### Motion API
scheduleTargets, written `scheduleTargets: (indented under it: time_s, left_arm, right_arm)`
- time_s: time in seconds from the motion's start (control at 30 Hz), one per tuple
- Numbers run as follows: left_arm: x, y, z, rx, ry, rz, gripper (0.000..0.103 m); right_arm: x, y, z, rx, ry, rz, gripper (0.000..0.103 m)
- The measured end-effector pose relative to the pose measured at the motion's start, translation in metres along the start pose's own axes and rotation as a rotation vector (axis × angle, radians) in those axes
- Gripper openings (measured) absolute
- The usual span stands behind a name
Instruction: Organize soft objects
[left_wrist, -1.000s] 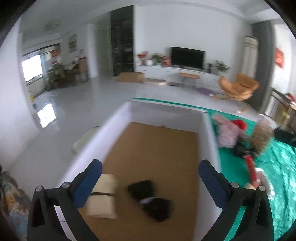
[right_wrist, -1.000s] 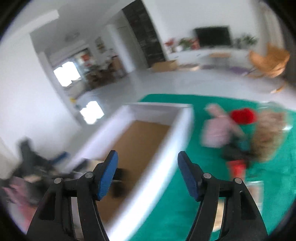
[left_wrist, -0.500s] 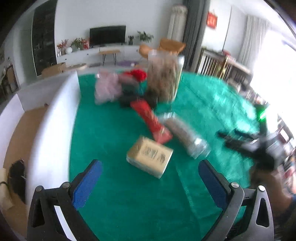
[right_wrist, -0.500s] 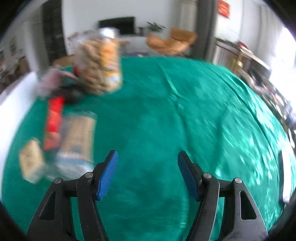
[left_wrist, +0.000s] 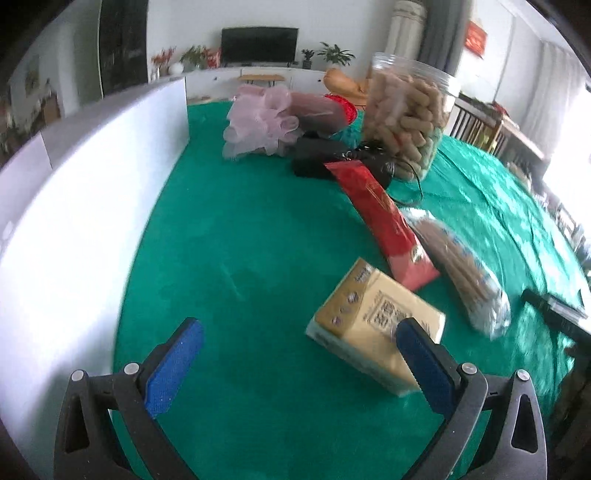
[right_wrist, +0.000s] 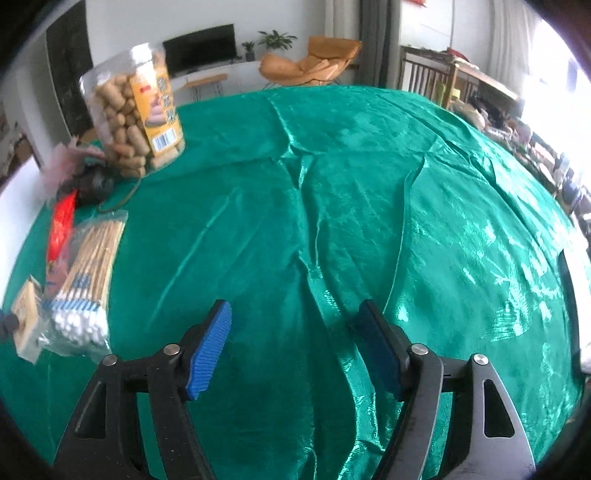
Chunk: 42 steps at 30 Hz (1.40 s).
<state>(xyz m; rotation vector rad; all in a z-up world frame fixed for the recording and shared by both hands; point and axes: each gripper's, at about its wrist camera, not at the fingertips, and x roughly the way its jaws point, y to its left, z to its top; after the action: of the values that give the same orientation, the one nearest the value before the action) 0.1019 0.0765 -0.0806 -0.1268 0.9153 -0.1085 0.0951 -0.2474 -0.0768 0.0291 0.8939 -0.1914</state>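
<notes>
My left gripper (left_wrist: 295, 339) is open and empty above the green cloth, with a yellow tissue pack (left_wrist: 373, 328) just ahead of its right finger. A pink mesh puff (left_wrist: 262, 125) and a black pouch (left_wrist: 317, 157) lie further back, by a red packet (left_wrist: 384, 221) and a bag of cotton swabs (left_wrist: 461, 266). The white box wall (left_wrist: 74, 206) runs along the left. My right gripper (right_wrist: 293, 343) is open and empty over bare cloth. The swab bag (right_wrist: 86, 273), tissue pack (right_wrist: 24, 314) and red packet (right_wrist: 61, 225) lie at its far left.
A clear jar of snacks (left_wrist: 410, 110) stands behind the black pouch; it also shows in the right wrist view (right_wrist: 136, 110). A green cloth (right_wrist: 369, 206) with creases covers the table. The other gripper's dark frame (left_wrist: 561, 317) shows at the right edge.
Both grippers have swung right, away from the white box, to over the green cloth. The left one now faces the tissue pack; the right one faces open cloth. Both stayed open.
</notes>
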Motion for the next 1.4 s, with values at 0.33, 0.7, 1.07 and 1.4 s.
scheduleTargets:
  time_s: [0.33, 0.7, 1.07, 1.4]
  left_arm:
    - [0.0071, 0.0053, -0.0008, -0.06, -0.022, -0.055, 0.103]
    - [0.0073, 0.0047, -0.0012, -0.06, -0.026, -0.054, 0.103]
    - [0.0072, 0.005, -0.0011, -0.06, -0.027, -0.055, 0.103]
    - [0.0074, 0.0045, -0.0004, -0.05, -0.018, -0.056, 0.103]
  right_arm:
    - [-0.0001, 0.0015, -0.001, -0.005, 0.01, 0.019, 0.082]
    - [0.001, 0.0022, -0.0006, -0.005, 0.01, 0.019, 0.083]
    - [0.0009, 0.0023, -0.0005, -0.006, 0.011, 0.019, 0.083]
    - [0.0009, 0.0021, -0.0004, -0.006, 0.01, 0.02, 0.083]
